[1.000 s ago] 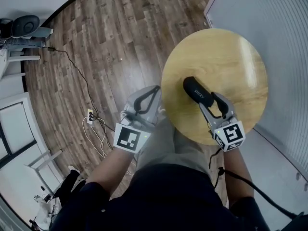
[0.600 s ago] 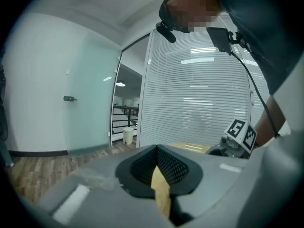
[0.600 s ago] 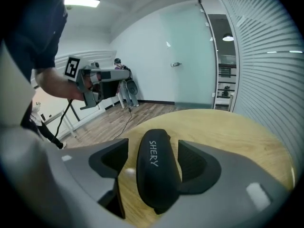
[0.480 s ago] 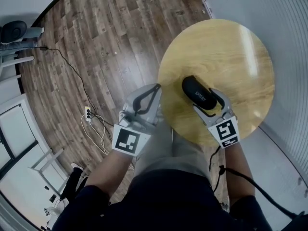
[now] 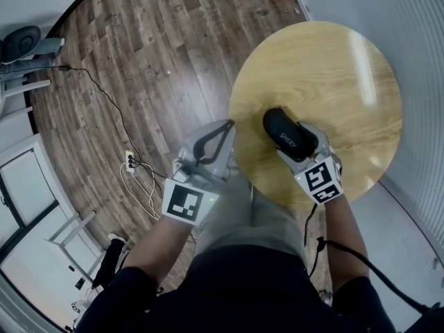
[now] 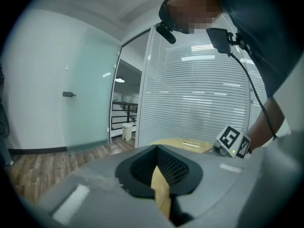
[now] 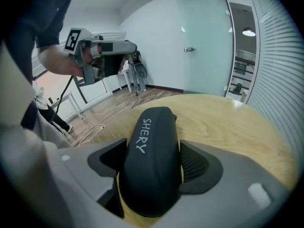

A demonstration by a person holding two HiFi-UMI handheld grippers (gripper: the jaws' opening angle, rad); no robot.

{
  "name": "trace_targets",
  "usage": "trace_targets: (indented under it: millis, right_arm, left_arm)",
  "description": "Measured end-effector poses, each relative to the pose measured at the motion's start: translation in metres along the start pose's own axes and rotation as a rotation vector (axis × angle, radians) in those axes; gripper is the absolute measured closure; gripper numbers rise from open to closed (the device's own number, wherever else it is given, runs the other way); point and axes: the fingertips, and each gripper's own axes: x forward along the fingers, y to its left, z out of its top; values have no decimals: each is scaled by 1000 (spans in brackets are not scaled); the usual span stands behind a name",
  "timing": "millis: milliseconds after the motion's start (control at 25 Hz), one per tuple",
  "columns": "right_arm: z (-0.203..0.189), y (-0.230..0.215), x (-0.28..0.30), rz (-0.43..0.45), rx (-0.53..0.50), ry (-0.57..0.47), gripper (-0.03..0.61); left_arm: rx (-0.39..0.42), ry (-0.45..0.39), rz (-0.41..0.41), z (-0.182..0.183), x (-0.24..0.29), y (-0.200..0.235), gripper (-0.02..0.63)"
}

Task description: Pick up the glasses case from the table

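Observation:
A black glasses case (image 5: pixel 286 134) with white lettering lies on the round wooden table (image 5: pixel 333 68), near its front left edge. My right gripper (image 5: pixel 300 144) points steeply down over the case, and its jaws are opening, one on each side of the near end. In the right gripper view the case (image 7: pixel 152 160) fills the space between the jaws (image 7: pixel 152 148), still resting on the table (image 7: pixel 223 118). My left gripper (image 5: pixel 227 125) hangs beside the table's left rim above the floor, its fingers meeting at the tips with nothing held (image 6: pixel 156 148).
A glass partition with blinds (image 5: pixel 416 61) stands close behind and right of the table. Wood floor (image 5: pixel 152 68) lies to the left, with a cable and power strip (image 5: pixel 132 168) on it. White furniture (image 5: pixel 21 179) stands at the far left.
My right gripper has come down over the case with its jaws spreading wider, and now straddles the case's near end. The left gripper has barely shifted.

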Motion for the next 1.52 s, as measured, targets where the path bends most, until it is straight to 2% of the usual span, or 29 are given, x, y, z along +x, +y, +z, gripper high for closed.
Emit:
trace_targets:
  millis: [160,440,680,1000,1280,1520]
  right_arm:
    - [14,4,-14,24,73,-62,225]
    - [31,7,-58,-61,68,-155,227]
    - [72,28,-127,-130,76,-238,227]
    - [119,44,-219,-245,15,-350,227]
    - [150,62,-289,-293,10,-471,227]
    - [181,90,-338,-340,-80,-534,227]
  left_arm:
    - [20,-4,-13,12,-5,-5,611]
    - [68,-58,-32,38,-17,-17,611]
    - [95,-112,-53,89,-42,-37,611]
    - [158,-193,-74,154,-72,-64,611]
    - [210,-264,-96,203,-97,-91,611]
    - [245,-322,-100,235,-121,-103,611]
